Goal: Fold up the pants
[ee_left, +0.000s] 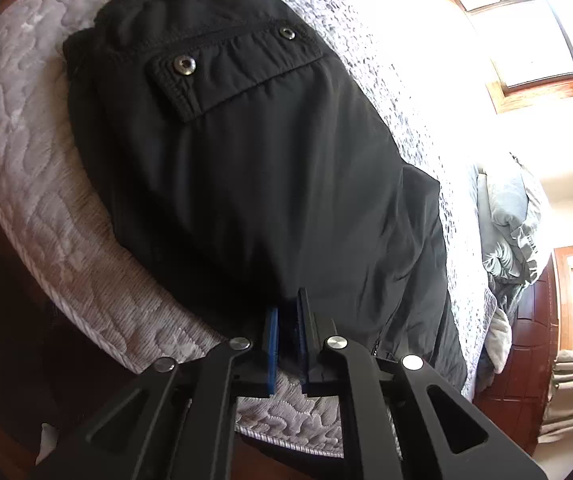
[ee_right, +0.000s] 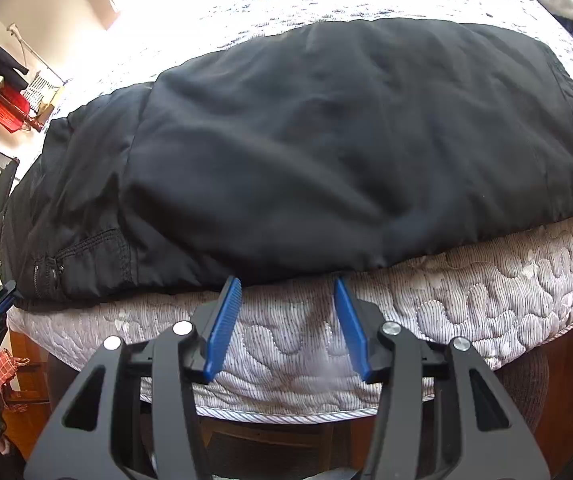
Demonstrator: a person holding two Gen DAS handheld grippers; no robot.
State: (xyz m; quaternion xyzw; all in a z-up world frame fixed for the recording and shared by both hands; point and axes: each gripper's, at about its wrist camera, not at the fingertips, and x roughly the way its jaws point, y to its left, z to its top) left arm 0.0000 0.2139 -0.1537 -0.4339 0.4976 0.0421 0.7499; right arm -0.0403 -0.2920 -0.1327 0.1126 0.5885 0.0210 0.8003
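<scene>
Black cargo pants (ee_right: 326,152) flat on quilted mattress (ee_right: 486,300), long axis along near edge, snap-flap pocket (ee_left: 230,72) up. Left gripper (ee_left: 288,320) pinched shut on hem; right gripper (ee_right: 288,288) half open, empty.

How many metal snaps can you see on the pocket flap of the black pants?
2: one snap near the flap's left corner, the other snap toward its right end. More may be hidden elsewhere on the pants.

Quilted grey bed (ee_right: 486,280), black pants (ee_right: 326,140) spread flat on it
</scene>
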